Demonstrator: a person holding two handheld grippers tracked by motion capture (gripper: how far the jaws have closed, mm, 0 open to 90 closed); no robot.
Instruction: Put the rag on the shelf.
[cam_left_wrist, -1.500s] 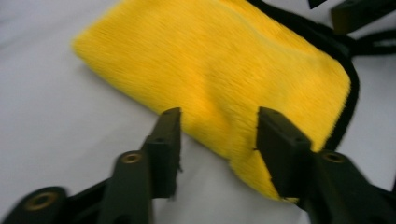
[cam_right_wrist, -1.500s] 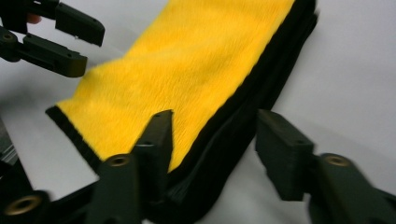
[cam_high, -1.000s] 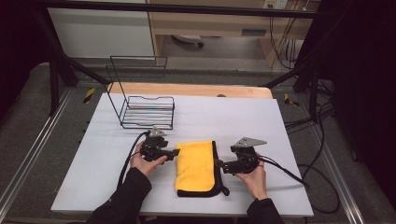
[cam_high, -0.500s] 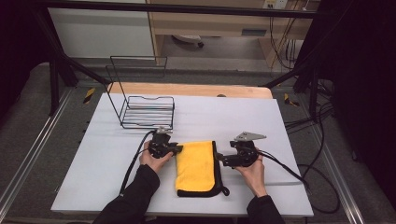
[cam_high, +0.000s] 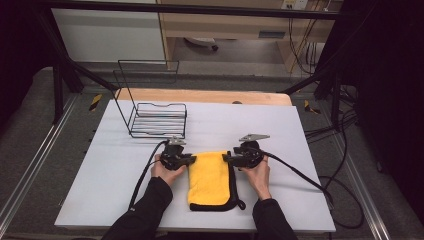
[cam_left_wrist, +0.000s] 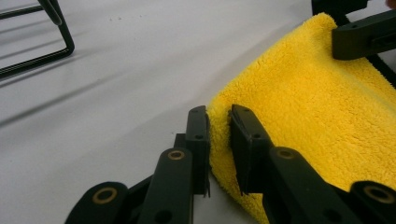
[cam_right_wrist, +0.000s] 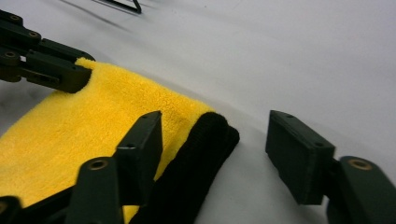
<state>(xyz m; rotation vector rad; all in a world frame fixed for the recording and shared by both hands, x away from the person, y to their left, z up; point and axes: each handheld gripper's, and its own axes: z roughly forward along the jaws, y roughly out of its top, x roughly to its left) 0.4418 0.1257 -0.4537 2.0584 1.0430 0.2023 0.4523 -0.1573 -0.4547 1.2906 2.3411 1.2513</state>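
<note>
- A folded yellow microfibre cloth with black edging (cam_high: 212, 179) is laid flat on the white tabletop (cam_high: 310, 150), near the person's edge, between the two hands.
- Cloth surface is seen as fluffy, short-piled, bright yellow; a black hem runs along its right side and near edge, with a small black loop at the near right corner.
- In the left gripper view the cloth (cam_left_wrist: 322, 121) shows a rounded, slightly raised far-left corner; in the right gripper view the cloth (cam_right_wrist: 88, 126) shows the thick black hem rolled at its far-right corner.
- Left gripper (cam_high: 190, 159), held in the left hand (cam_high: 167, 171), is set at the cloth's far-left corner. In the left gripper view the left gripper (cam_left_wrist: 218, 126) has its jaws nearly closed, with the yellow corner pinched between them.
- Right gripper (cam_high: 226, 158), held in the right hand (cam_high: 257, 172), is set at the cloth's far-right corner. In the right gripper view the right gripper (cam_right_wrist: 219, 140) has its jaws wide apart, straddling the black hem; nothing is gripped, one jaw over the yellow pile, the other on bare tabletop.
- A black wire rack with a tall wire back (cam_high: 155, 112) is stood on the far-left part of the tabletop, well apart from the cloth. Nothing is seen in it.
- Black cables are trailed from both grippers toward the near edge and right side.
</note>
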